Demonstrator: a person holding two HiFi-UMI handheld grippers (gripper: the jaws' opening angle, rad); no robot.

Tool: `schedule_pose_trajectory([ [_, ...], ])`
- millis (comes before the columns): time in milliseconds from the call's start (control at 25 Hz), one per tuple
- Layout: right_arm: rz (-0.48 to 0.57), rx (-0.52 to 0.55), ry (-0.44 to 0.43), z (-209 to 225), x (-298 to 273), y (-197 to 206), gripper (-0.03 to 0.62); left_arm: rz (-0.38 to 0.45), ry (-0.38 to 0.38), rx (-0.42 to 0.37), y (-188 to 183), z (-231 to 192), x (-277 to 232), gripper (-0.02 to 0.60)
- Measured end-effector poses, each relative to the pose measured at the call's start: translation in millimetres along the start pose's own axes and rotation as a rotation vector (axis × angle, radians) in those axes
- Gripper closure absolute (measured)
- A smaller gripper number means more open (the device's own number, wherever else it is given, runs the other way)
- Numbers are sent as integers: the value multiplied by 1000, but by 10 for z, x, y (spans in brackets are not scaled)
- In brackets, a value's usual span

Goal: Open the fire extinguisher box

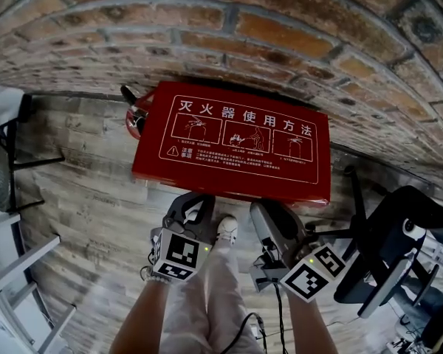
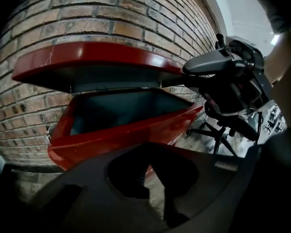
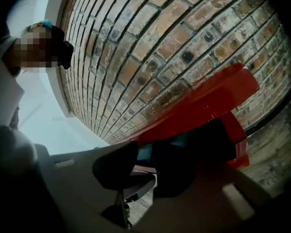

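The red fire extinguisher box stands on the floor against a brick wall. Its lid (image 1: 236,139), printed with white pictures and text, is raised, and the left gripper view shows the lid (image 2: 102,57) above the dark inside of the box body (image 2: 126,130). My right gripper (image 1: 269,212) is at the lid's front right edge. From the left gripper view the right gripper (image 2: 203,69) straddles that edge and holds it up. The lid (image 3: 203,101) fills the right gripper view above the jaws. My left gripper (image 1: 192,203) hangs below the front edge, fingers apart, holding nothing.
A red extinguisher (image 1: 135,113) stands at the box's left end. A black office chair (image 1: 399,234) is close on the right, and its base (image 2: 223,125) appears in the left gripper view. A metal rack (image 1: 15,271) stands at the left. My shoe (image 1: 227,229) is before the box.
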State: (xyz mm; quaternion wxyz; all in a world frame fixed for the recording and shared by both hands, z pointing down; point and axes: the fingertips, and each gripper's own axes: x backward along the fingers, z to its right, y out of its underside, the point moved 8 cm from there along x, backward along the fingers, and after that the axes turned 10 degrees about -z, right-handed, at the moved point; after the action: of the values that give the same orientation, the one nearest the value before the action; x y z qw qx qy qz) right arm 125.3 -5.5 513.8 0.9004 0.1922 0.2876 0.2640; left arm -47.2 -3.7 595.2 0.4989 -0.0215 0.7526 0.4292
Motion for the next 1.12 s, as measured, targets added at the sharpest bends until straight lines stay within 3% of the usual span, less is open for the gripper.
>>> schedule_pose_trajectory([
  [240,44,-13,14,-79,42,-70,507,0,3,-8,-3,32,27,583],
  [600,113,-11,-10,-319,49,-591,513,-8,3,8,-169,-14,69,583],
  [1120,129,-25,51,-510,18,-1012,510,-27,4,12,-208,-14,87,583],
])
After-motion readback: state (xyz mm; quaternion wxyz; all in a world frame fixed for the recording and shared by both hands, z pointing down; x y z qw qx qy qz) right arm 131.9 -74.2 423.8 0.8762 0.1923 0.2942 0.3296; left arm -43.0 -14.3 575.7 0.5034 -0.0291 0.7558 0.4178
